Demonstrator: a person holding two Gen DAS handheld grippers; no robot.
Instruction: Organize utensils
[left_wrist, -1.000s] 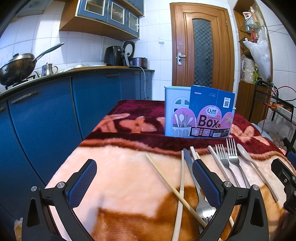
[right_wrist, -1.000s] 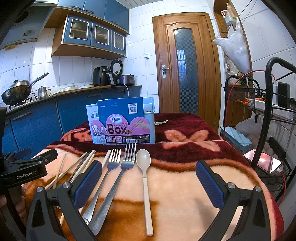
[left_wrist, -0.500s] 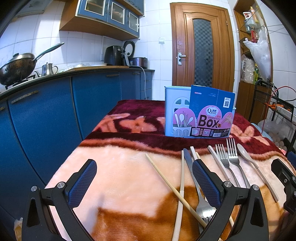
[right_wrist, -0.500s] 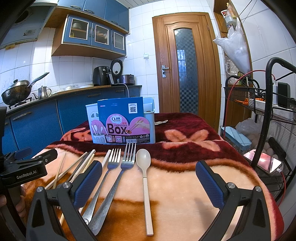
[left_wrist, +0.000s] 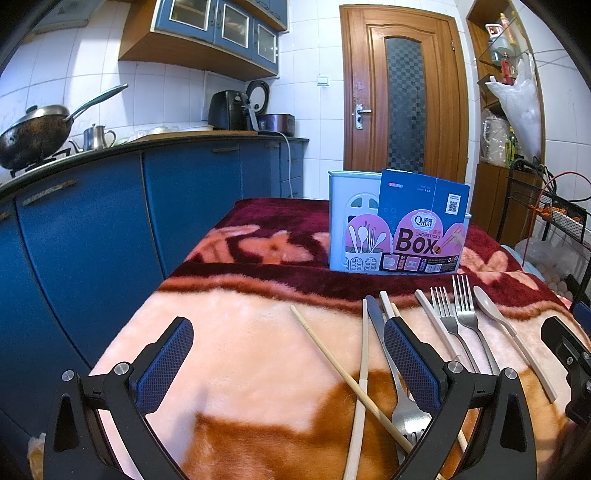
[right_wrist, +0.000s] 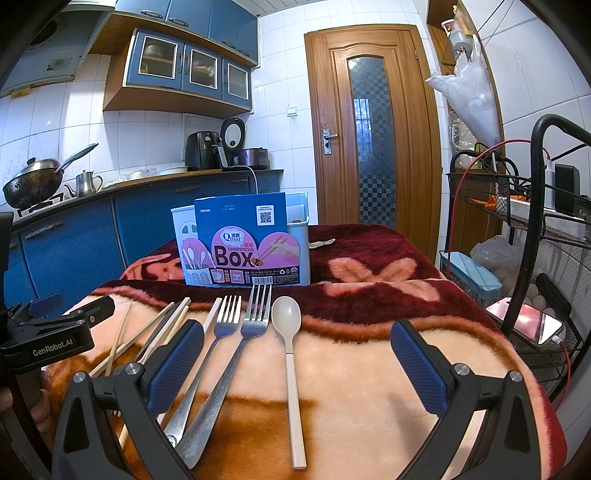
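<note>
A pale blue utensil holder (left_wrist: 351, 221) with a blue "Chopsticks Box" card (left_wrist: 424, 225) stands at the back of the blanket-covered table; it also shows in the right wrist view (right_wrist: 299, 251). In front lie chopsticks (left_wrist: 332, 360), a knife (left_wrist: 376, 325), two steel forks (right_wrist: 255, 317) and a beige spoon (right_wrist: 288, 325). My left gripper (left_wrist: 288, 363) is open and empty above the blanket, left of the utensils. My right gripper (right_wrist: 295, 365) is open and empty, with the forks and spoon between its fingers' line of sight.
Blue kitchen cabinets (left_wrist: 92, 229) run along the left with a wok (left_wrist: 33, 133) on the counter. A black wire rack (right_wrist: 517, 229) with a phone (right_wrist: 528, 325) stands right of the table. A wooden door (right_wrist: 373, 140) is behind.
</note>
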